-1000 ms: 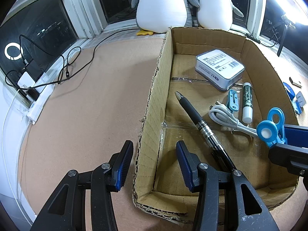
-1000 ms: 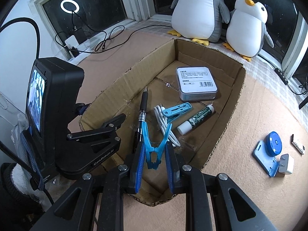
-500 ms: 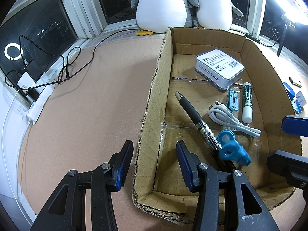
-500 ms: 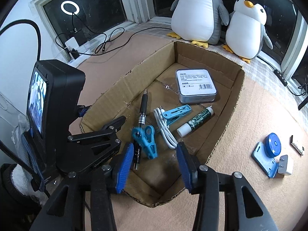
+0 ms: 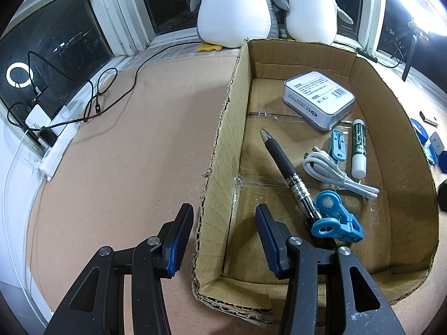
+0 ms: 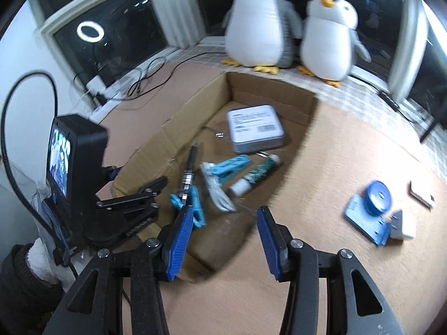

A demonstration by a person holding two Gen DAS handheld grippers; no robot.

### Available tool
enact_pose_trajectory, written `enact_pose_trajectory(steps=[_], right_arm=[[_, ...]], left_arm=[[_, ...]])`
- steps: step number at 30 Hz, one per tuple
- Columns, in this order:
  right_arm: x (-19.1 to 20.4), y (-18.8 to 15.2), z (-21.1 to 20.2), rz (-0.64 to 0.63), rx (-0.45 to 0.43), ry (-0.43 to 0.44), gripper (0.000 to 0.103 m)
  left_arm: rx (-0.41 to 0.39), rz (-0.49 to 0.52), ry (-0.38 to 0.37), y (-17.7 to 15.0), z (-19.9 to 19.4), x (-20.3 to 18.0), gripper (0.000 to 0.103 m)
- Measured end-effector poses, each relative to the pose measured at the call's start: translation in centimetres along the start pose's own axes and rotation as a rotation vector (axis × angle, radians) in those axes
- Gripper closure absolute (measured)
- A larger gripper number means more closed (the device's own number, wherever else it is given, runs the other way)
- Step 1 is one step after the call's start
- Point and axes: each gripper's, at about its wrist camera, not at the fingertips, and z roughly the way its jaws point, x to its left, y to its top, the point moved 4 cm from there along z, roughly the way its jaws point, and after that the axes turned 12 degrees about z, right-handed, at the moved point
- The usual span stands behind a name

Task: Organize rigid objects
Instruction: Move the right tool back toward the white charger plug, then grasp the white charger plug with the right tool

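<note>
Your left gripper [image 5: 223,240] straddles the near left wall of the box [image 5: 223,145]: one finger hangs outside over the tabletop [image 5: 125,153], the other inside. Its jaws stand apart on either side of the cardboard; you cannot tell whether the pads touch it.

Your right gripper [image 6: 225,237] hovers over the box's near right edge with its jaws spread and nothing between them. The right wrist view is blurred.

Inside the box, nearest you, a blue clip [image 5: 336,217] lies free on the floor, resting against the lower end of a black pen [image 5: 287,170]. The pen runs diagonally away, tip pointing toward the far end. Just right of it lies a coiled white cable [image 5: 332,171], then a second, slimmer blue clip [image 5: 338,146] and a green-and-white tube [image 5: 358,148], side by side. Beyond them a grey tin [image 5: 318,100] with a white label sits near the far wall.

Out on the tabletop, right of the box, a blue tape reel [image 6: 377,196], a blue holder [image 6: 366,223], a white plug [image 6: 402,223] and a small white stick [image 6: 421,194] remain outside.

Farthest off, two plush penguins [image 5: 268,5] sit by the window.
</note>
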Motion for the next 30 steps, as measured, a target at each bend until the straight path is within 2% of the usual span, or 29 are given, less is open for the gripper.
enact_pose_trajectory(steps=[4, 7, 10, 17, 21, 30], right_arm=[[-3.9, 0.0, -1.5, 0.086, -0.03, -0.028, 0.057], [-7.4, 0.0, -2.3, 0.156, -0.044, -0.055, 0.049], [-11.3, -0.1, -2.8, 0.228, -0.059, -0.119, 0.047], [-18.3, -0.3, -2.6, 0.362, -0.035, -0.157, 0.045], [-20.2, 0.1, -1.4, 0.353, 0.003, -0.188, 0.043], [-21.7, 1.7, 0.6, 0.319, 0.038, -0.257, 0.039]], left_arm=[[0.0, 0.001, 0.0, 0.0, 0.0, 0.0, 0.053], [0.0, 0.001, 0.0, 0.0, 0.0, 0.0, 0.053], [0.0, 0.001, 0.0, 0.0, 0.0, 0.0, 0.053], [0.002, 0.008, 0.003, 0.1, 0.0, -0.2, 0.053], [0.004, 0.014, 0.006, 0.2, 0.0, -0.2, 0.053], [0.006, 0.013, 0.007, 0.3, 0.0, -0.1, 0.053]])
